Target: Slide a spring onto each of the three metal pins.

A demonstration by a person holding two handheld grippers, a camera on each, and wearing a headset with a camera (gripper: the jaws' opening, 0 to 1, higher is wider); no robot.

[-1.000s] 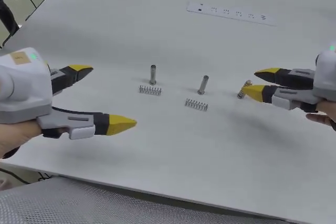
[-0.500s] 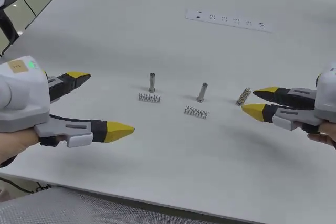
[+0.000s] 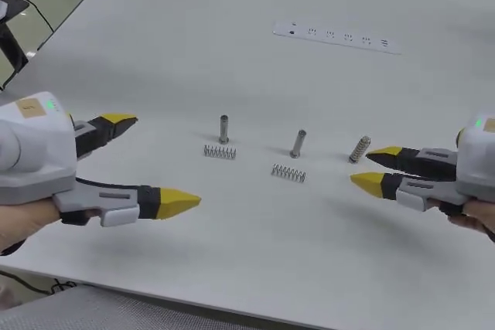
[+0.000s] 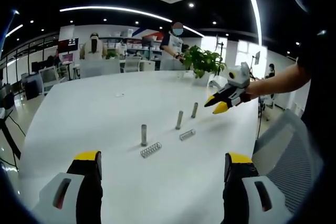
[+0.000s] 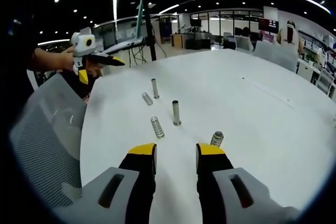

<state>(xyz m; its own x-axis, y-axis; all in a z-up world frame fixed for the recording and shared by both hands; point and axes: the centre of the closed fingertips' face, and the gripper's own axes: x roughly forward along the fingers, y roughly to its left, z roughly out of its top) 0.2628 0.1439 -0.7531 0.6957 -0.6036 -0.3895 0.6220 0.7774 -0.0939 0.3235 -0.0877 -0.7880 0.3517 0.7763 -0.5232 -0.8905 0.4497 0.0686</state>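
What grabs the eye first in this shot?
Two yellow-tipped grippers over the white table: left gripper wide open at near left, right gripper open beside the right pin, which wears its fitted spring. The left pin and middle pin stand bare, the left spring and middle spring lying loose before them.

Left gripper (image 3: 160,160) gapes wide; right gripper (image 3: 363,168) slightly parted.

Yellow-tipped black jaws, pale grey bodies on left gripper (image 3: 158,160) and right gripper (image 3: 363,166); silver-grey pins (image 3: 223,128), springs (image 3: 288,173); plain white desk (image 3: 247,260), power strip (image 3: 336,37).
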